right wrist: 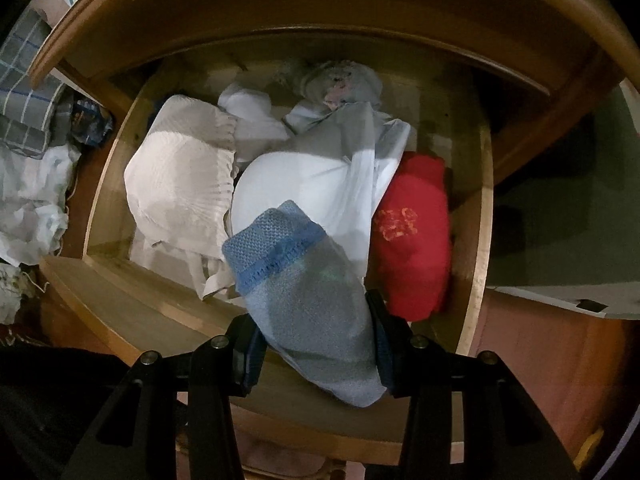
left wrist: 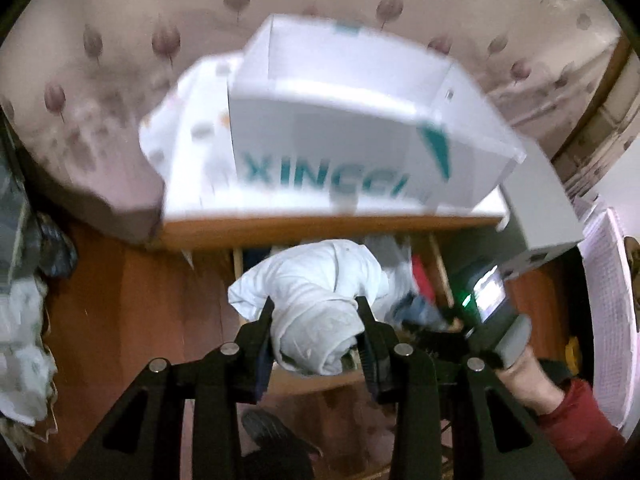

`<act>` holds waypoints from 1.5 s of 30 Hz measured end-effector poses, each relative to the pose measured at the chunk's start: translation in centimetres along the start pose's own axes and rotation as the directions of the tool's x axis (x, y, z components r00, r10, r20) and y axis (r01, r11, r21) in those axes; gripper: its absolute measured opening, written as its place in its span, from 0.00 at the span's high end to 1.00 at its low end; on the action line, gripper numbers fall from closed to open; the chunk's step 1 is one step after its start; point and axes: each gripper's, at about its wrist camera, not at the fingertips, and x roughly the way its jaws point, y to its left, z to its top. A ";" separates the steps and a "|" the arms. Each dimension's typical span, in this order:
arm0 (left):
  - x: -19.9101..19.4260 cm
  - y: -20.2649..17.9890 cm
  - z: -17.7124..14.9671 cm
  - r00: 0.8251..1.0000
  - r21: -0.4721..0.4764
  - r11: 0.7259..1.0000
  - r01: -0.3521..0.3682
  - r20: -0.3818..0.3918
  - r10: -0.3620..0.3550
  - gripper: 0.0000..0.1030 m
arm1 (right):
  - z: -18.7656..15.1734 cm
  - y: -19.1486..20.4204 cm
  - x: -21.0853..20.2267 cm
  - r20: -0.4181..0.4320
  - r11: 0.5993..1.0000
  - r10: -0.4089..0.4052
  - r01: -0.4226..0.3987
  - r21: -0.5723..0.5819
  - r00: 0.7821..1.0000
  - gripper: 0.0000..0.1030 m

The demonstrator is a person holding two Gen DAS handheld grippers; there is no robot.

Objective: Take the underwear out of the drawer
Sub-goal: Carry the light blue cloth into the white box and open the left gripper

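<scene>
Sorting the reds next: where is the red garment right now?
In the right wrist view, the red garment lies inside the drawer against its right wall, beside the white bundle.

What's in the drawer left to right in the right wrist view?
Cream ribbed folded garment → white smooth cloth bundle → red folded garment with orange print. In front, the right gripper's fingers are shut on a grey-blue knit garment with a blue band.

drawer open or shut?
Open: the right wrist view looks straight into the drawer, with a red garment and white clothes exposed inside.
</scene>
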 end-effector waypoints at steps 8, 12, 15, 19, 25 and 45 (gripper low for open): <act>-4.2 -1.6 6.7 0.989 0.064 0.996 -0.057 0.138 0.048 0.65 | -0.1 0.4 0.4 -0.010 0.999 -0.037 0.037 -0.024 0.999 0.58; -4.1 -2.2 10.2 0.988 0.067 0.996 -0.065 0.147 0.055 0.65 | -0.1 0.4 0.5 -0.011 0.999 -0.047 0.047 -0.028 0.999 0.58; -3.2 -3.0 12.7 0.987 0.088 0.993 -0.072 0.150 0.059 0.65 | -0.1 0.4 0.5 -0.011 0.998 -0.049 0.048 -0.030 0.999 0.58; -1.2 -3.0 15.8 0.991 0.079 0.995 -0.063 0.126 0.053 0.65 | -0.1 0.4 0.5 -0.014 0.999 -0.044 0.043 -0.023 0.999 0.58; 3.7 -2.7 17.5 0.993 0.051 0.993 -0.109 0.049 0.106 0.65 | -0.1 0.2 0.6 -0.017 0.999 -0.036 0.036 -0.017 0.999 0.58; 9.8 -1.1 16.4 0.983 -0.019 0.987 -0.161 -0.092 0.159 0.56 | 0.0 0.2 0.6 -0.025 1.000 -0.028 0.028 -0.008 0.999 0.58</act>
